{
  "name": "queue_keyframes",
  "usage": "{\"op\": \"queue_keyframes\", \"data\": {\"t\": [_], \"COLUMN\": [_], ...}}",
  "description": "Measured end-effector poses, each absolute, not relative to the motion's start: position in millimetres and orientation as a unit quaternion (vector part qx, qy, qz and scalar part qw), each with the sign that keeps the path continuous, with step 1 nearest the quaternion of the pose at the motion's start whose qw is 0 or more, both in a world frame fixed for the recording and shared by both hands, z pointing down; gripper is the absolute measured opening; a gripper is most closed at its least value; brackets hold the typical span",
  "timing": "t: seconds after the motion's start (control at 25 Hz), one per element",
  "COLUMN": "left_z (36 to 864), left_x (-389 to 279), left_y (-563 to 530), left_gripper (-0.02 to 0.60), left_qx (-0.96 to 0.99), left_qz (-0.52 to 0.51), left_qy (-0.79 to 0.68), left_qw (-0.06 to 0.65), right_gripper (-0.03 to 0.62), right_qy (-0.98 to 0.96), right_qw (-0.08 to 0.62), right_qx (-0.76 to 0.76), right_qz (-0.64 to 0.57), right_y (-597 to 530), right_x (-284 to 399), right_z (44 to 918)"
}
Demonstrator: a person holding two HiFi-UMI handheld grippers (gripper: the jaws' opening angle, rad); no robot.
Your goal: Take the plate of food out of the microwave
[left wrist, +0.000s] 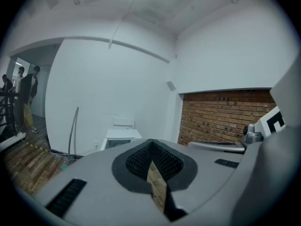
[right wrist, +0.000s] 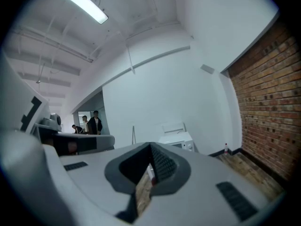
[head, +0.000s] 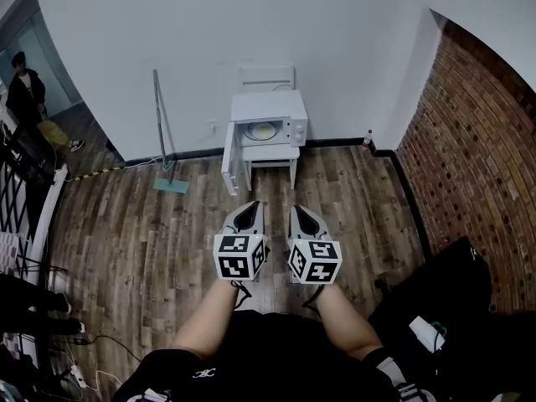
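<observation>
A white microwave (head: 270, 117) stands on a small white table (head: 272, 153) against the far wall. Its door (head: 232, 164) hangs open to the left. Inside it lies a plate with yellowish food (head: 262, 130). My left gripper (head: 249, 216) and right gripper (head: 306, 221) hover side by side over the wooden floor, well short of the microwave, both pointing at it. The jaws of each are closed together with nothing between them. The left gripper view shows the left gripper (left wrist: 150, 141) with the microwave (left wrist: 120, 138) small and far ahead. Beyond the right gripper (right wrist: 151, 145) the microwave (right wrist: 178, 139) is just as distant.
A long-handled mop (head: 164, 136) leans on the wall left of the microwave. A small bottle (head: 367, 138) stands at the corner by the brick wall (head: 469, 141). A person (head: 25, 86) stands in the doorway at far left. A black bag (head: 452, 304) lies at lower right.
</observation>
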State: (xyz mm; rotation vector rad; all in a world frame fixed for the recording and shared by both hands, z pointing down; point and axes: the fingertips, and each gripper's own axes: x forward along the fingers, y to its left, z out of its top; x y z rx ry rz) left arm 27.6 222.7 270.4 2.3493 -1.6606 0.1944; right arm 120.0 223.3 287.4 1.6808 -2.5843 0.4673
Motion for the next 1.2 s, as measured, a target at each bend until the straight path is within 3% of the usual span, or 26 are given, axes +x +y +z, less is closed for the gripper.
{"op": "queue_keyframes", "data": {"t": [0.48, 1.2], "left_z": [290.8, 294.4], "left_x": [27.2, 0.1], "left_y": [168.0, -46.3], "left_gripper": [-0.008, -0.008], "left_qx": [0.806, 0.816], "left_qz": [0.075, 0.058], "left_qy": [-0.569, -0.552], "left_qw": [0.145, 0.164], "right_gripper": [0.009, 0.009], "right_qy": [-0.829, -0.826], "right_qw": [0.032, 0.077], "right_qx": [0.537, 0.541], "right_qz": [0.152, 0.135], "right_y": [169.4, -36.5], "right_x": [118.4, 84.0], "right_z": [301.2, 301.9]}}
